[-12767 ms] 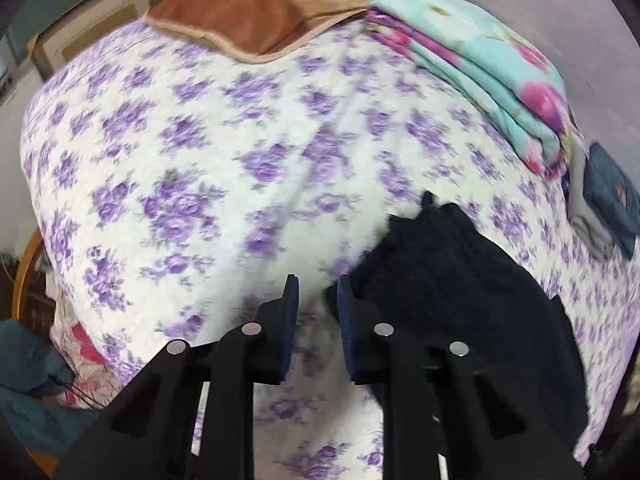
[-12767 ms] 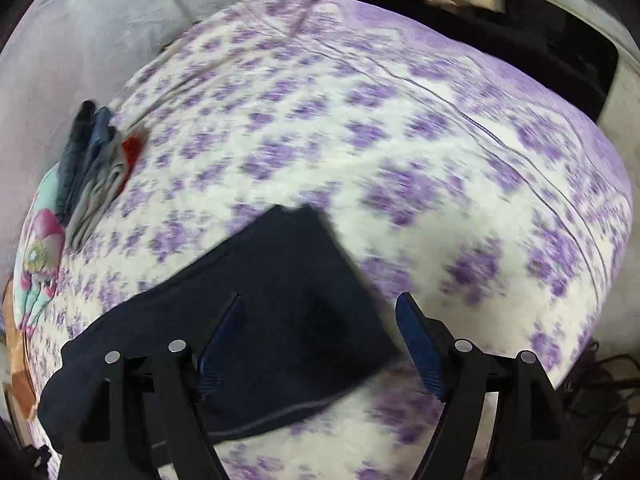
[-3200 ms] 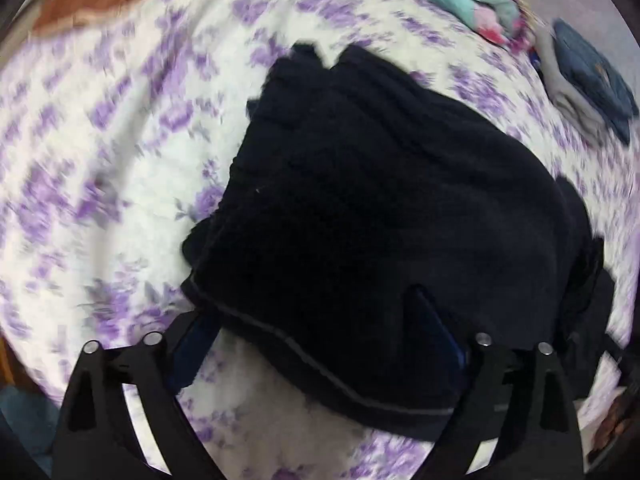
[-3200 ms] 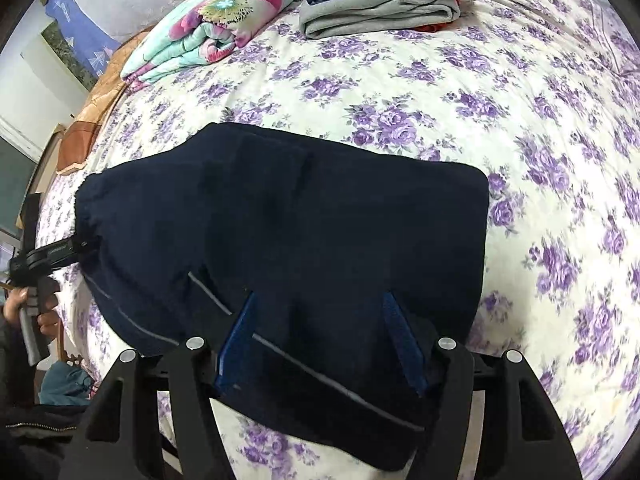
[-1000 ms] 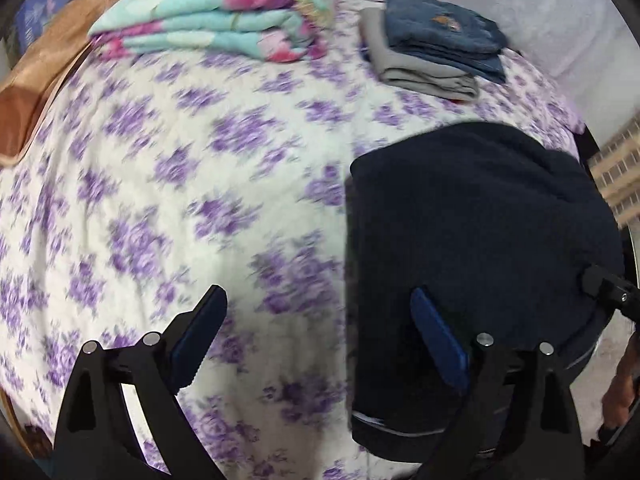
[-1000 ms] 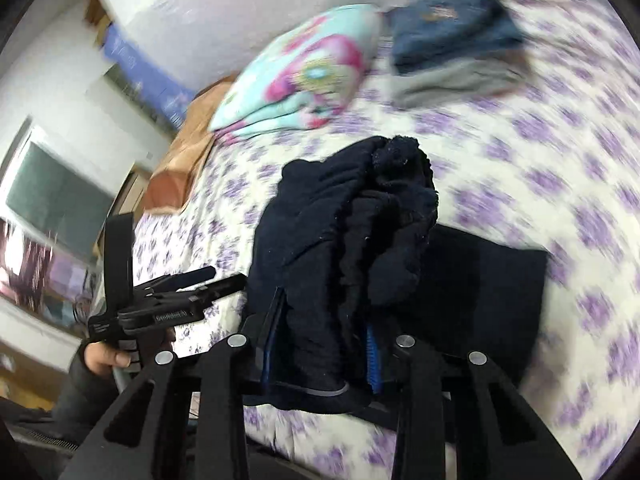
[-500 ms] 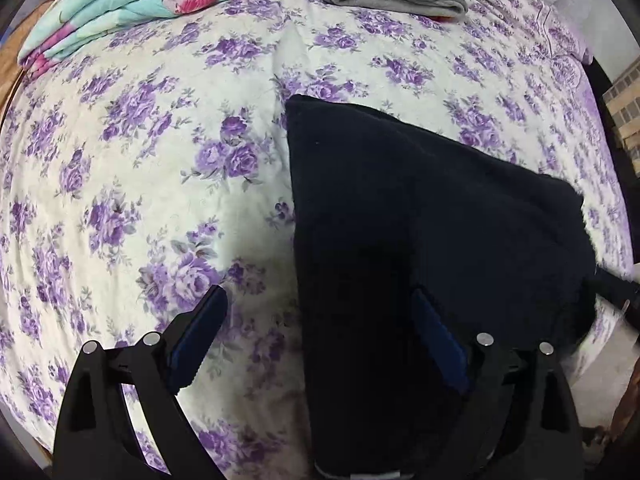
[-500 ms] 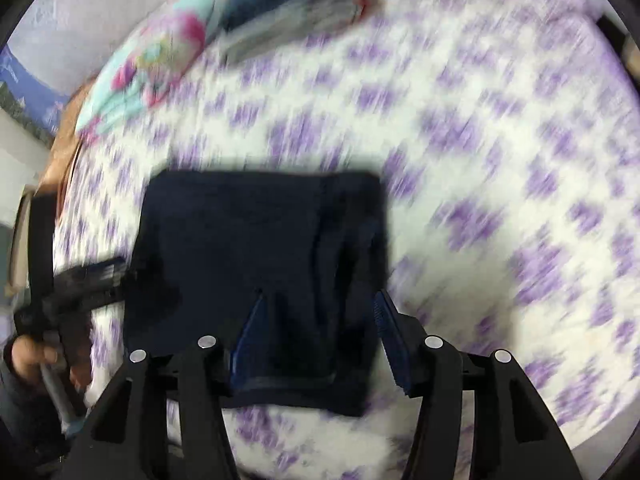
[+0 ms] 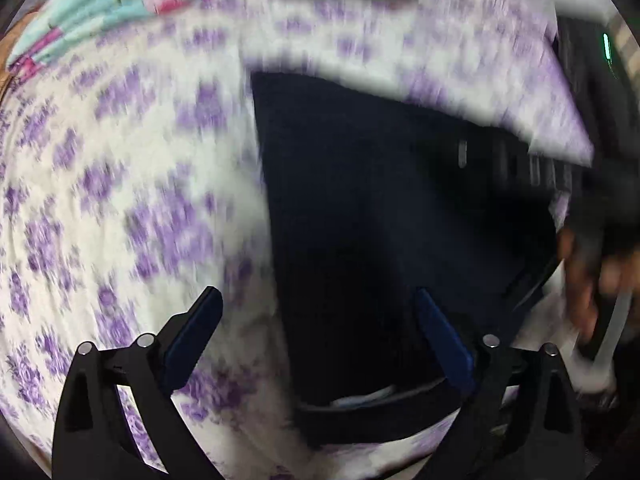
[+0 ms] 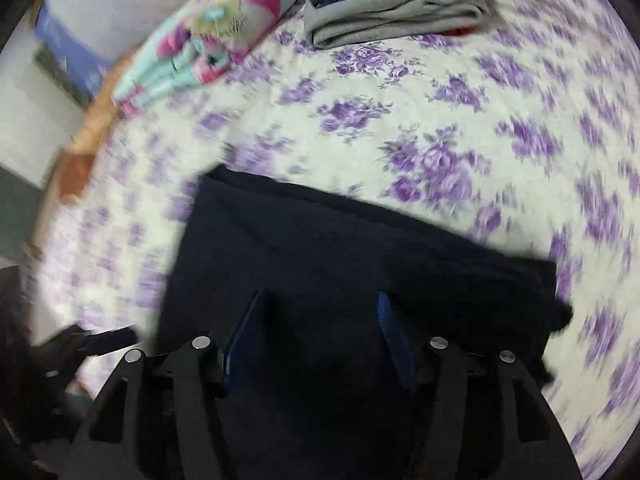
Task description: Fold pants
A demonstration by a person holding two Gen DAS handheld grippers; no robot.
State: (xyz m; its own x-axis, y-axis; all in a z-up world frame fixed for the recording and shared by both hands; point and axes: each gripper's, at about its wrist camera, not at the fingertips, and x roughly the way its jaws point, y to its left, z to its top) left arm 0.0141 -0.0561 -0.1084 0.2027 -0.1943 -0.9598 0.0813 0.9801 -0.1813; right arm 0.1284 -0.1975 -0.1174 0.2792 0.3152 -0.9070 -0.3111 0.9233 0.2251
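The pants [image 9: 360, 208], dark navy and folded into a compact rectangular stack, lie flat on the bed [image 9: 132, 184], which is covered by a white sheet with purple flowers. In the left wrist view the stack sits close to the near edge of the bed, with a lighter strip, possibly a waistband, at its near end. The left gripper [image 9: 316, 320] stands with its jaws spread wide and holds nothing; its left finger is over bare sheet just beside the stack's left edge, and its right finger is over the dark cloth, so the jaws straddle that edge. Whether either finger touches the fabric cannot be told through the motion blur. In the right wrist view the pants [image 10: 340, 256] fill the lower centre, and the right gripper [image 10: 320, 312] is directly over them with its jaws set moderately apart and nothing clamped between them; both fingers appear against the cloth, contact uncertain. Toward the far edge of the bed, well apart from the pants, lie a folded teal and pink floral blanket [image 10: 208, 36] and, beside it, a stack of folded grey and blue garments [image 10: 396, 4]. An orange-brown cushion [image 10: 80, 152] lies at the far left corner.
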